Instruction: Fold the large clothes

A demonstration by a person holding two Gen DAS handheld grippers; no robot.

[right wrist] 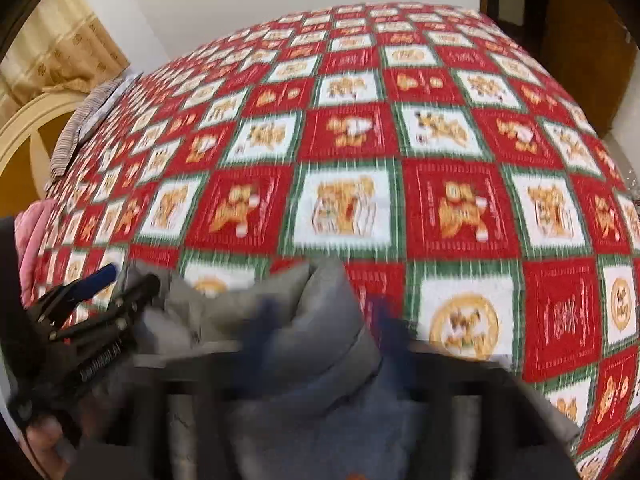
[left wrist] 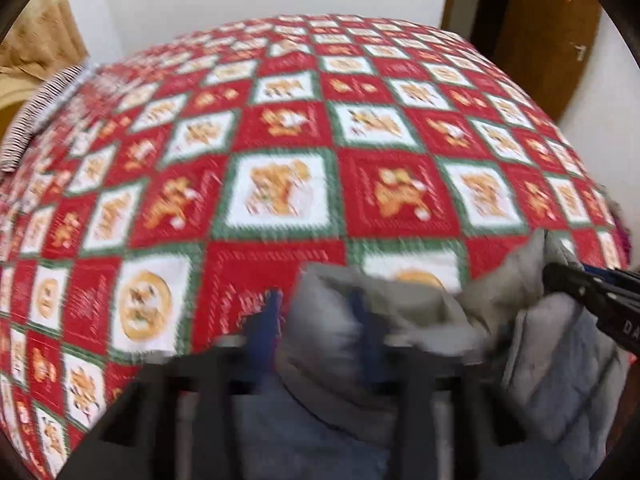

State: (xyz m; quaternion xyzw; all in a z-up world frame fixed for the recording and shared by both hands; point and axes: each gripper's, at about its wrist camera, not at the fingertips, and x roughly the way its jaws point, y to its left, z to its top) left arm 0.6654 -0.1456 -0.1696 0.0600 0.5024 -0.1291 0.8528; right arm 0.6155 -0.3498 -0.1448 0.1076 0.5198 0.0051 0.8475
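A grey padded garment [left wrist: 340, 332] hangs bunched between my two grippers above the near edge of a bed; it also shows in the right wrist view [right wrist: 328, 320]. My left gripper [left wrist: 316, 320] has its blue-tipped fingers [left wrist: 264, 320] on both sides of a fold of the garment and is shut on it. My right gripper [right wrist: 320, 320] is shut on another fold, blurred by motion. Each gripper shows from the side in the other's view, the right one [left wrist: 560, 280] and the left one [right wrist: 132, 280], biting the garment's edge.
The bed carries a red, white and green checked quilt [left wrist: 280, 160] with bear prints. A striped cloth [left wrist: 36, 112] lies at its far left edge. A pink item [right wrist: 34, 232] sits at the left. A wooden door [left wrist: 540, 20] and white wall stand behind.
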